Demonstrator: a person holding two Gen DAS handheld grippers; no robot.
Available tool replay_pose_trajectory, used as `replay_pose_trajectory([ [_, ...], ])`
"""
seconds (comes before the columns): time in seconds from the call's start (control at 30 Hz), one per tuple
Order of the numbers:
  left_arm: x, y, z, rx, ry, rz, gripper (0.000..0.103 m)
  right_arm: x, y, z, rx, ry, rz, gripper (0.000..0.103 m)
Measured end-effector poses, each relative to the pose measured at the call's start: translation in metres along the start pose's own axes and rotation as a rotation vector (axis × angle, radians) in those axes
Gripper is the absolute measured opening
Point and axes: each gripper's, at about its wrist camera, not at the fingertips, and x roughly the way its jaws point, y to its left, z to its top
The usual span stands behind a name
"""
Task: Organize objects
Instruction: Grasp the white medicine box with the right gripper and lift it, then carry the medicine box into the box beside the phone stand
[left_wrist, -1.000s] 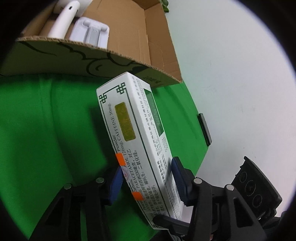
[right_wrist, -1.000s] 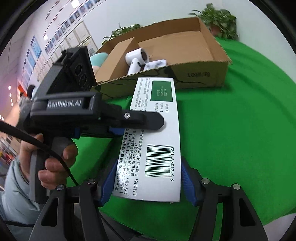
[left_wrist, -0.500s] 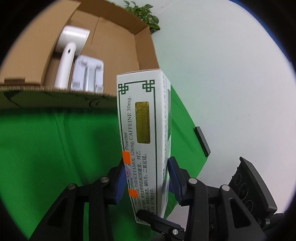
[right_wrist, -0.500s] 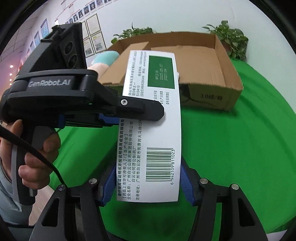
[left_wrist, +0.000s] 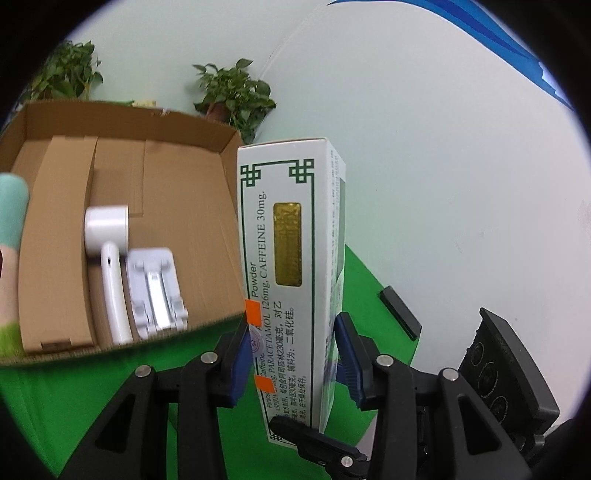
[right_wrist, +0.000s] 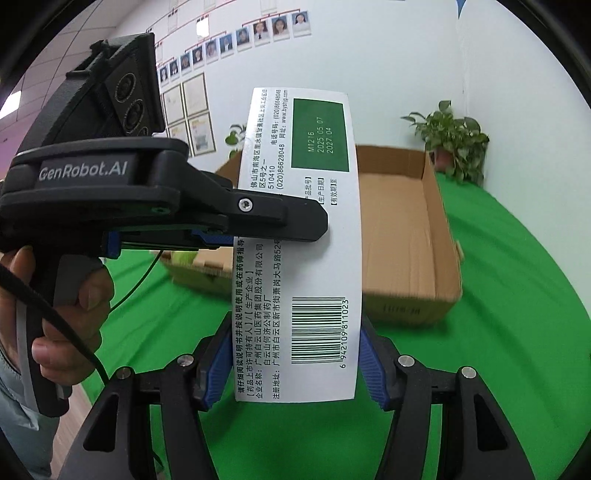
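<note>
A long white medicine box (left_wrist: 284, 273) with green trim stands upright, held in the air by both grippers. My left gripper (left_wrist: 293, 363) is shut on its narrow sides near the lower end. My right gripper (right_wrist: 295, 365) is shut on its barcode end (right_wrist: 306, 258), with the left gripper (right_wrist: 207, 218) clamped across it from the left. The open cardboard box (left_wrist: 155, 206) lies behind, on the green cloth (right_wrist: 509, 332). It holds a white hair dryer (left_wrist: 109, 258), a white stand (left_wrist: 157, 291) and a pastel soft item (left_wrist: 11, 236) at its left.
Potted plants (left_wrist: 232, 96) stand behind the cardboard box against the white wall. A small black block (left_wrist: 400, 314) lies at the cloth's right edge. A person's hand (right_wrist: 55, 325) grips the left gripper's handle. The cloth ends at the table edge, lower left.
Both grippers have lifted the medicine box and tipped it upright. The cardboard box now sits lower in both views, and its inside shows more fully.
</note>
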Motion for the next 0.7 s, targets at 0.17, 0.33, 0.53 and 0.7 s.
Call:
replay_pose_trajectory([
  [0.17, -0.023, -0.022, 0.009, 0.060, -0.043, 0.023, 0.041, -0.007, -0.002, 0.028, -0.018, -0.068, 0.007, 0.058],
  [0.33, -0.031, -0.025, 0.028, 0.081, -0.075, 0.066, 0.041, -0.006, -0.002, 0.054, -0.015, -0.101, 0.034, 0.058],
  [0.53, -0.035, -0.020, 0.045, 0.086, -0.095, 0.076, 0.041, 0.002, -0.005, 0.079, -0.008, -0.111, 0.052, 0.058],
  [0.7, -0.025, -0.022, 0.070, 0.100, -0.101, 0.094, 0.041, 0.009, -0.013, 0.102, 0.002, -0.123, 0.063, 0.058],
])
